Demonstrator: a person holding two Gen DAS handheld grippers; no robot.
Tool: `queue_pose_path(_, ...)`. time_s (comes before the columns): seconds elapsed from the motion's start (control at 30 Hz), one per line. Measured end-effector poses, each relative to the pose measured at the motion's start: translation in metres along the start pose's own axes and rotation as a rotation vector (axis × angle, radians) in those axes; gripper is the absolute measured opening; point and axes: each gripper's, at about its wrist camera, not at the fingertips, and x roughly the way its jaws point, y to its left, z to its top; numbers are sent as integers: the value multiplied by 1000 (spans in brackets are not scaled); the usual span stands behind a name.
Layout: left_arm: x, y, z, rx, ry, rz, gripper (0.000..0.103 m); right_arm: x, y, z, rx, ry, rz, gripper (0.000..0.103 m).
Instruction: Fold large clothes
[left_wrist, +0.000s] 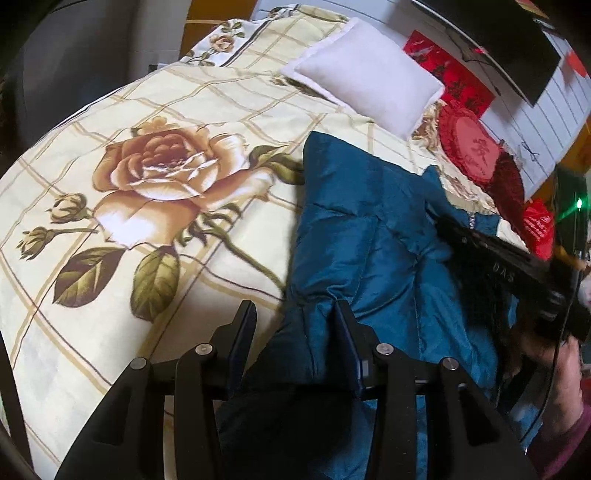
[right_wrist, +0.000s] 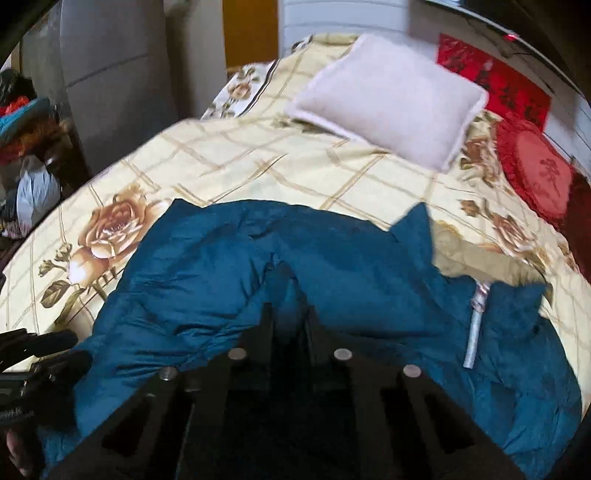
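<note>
Spread across the whole bed: a cream bedspread (left_wrist: 155, 122) printed with big roses. At twelve to one o'clock, near the headboard, a white pillow (right_wrist: 388, 99) and a round red cushion (right_wrist: 535, 173). Lying on the bedspread at the near edge, from five to seven o'clock in the right wrist view: the teal padded jacket (right_wrist: 229, 266), still rumpled, one sleeve or panel thrown over the body, zipper showing at four o'clock. No tidy fold visible yet; judged early to midway, with smoothing and the main folds left. Left gripper (left_wrist: 295, 317), at six o'clock in its own view: jaws parted, jacket fabric bunched between them, apparently not pinched. Right gripper (right_wrist: 290, 314): jaws clenched on a ridge of the jacket.
</note>
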Motion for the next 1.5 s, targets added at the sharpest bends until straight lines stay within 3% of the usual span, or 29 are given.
queue_pose_path(0.1,0,-9,-2,31,-10,-4,76,15,-9,-16,77,38,-38,14)
queue_pose_path(0.2,1,-15,-4,63,-14,38,76,15,2,-17,31,22,-96,20)
queue_pose_path(0.27,4,-15,-5,65,-8,44,76,5,0,-16,50,27,-74,28)
queue_pose_path(0.33,4,-14,-5,56,-5,41,76,-18,-13,-25,110,7,-35,48)
queue_pose_path(0.4,4,-13,-5,53,-5,40,76,-46,-30,-40,151,-23,-19,61)
queue_pose_path(0.47,3,-13,-5,52,-6,42,76,-73,-44,-59,171,-36,-26,64)
queue_pose_path(0.57,0,-14,-6,45,-9,40,76,-116,-76,-93,215,-67,-106,69)
queue_pose_path(0.7,-7,-20,-7,52,-28,36,76,-158,-137,-133,327,-83,-269,84)
queue_pose_path(0.83,-14,-33,-10,95,-65,54,76,-168,-191,-159,453,-40,-369,84)
queue_pose_path(1.07,-42,-33,-4,56,-201,-14,76,-151,-211,-169,519,-22,-331,81)
queue_pose_path(1.1,-42,-34,-4,67,-201,-14,77,-149,-208,-167,511,-37,-295,70)
queue_pose_path(1.13,-39,-35,-4,77,-191,-12,77,-147,-205,-163,493,-42,-268,39)
queue_pose_path(1.17,-35,-36,-4,82,-177,-7,77,-143,-202,-159,469,-40,-270,26)
queue_pose_path(1.23,-24,-36,-6,84,-138,4,77,-144,-194,-149,401,-60,-322,19)
queue_pose_path(1.33,-8,-35,-11,85,-79,18,77,-146,-188,-136,336,-88,-395,17)
queue_pose_path(1.5,2,-39,-16,134,-62,68,78,-131,-195,-138,355,-24,-434,17)
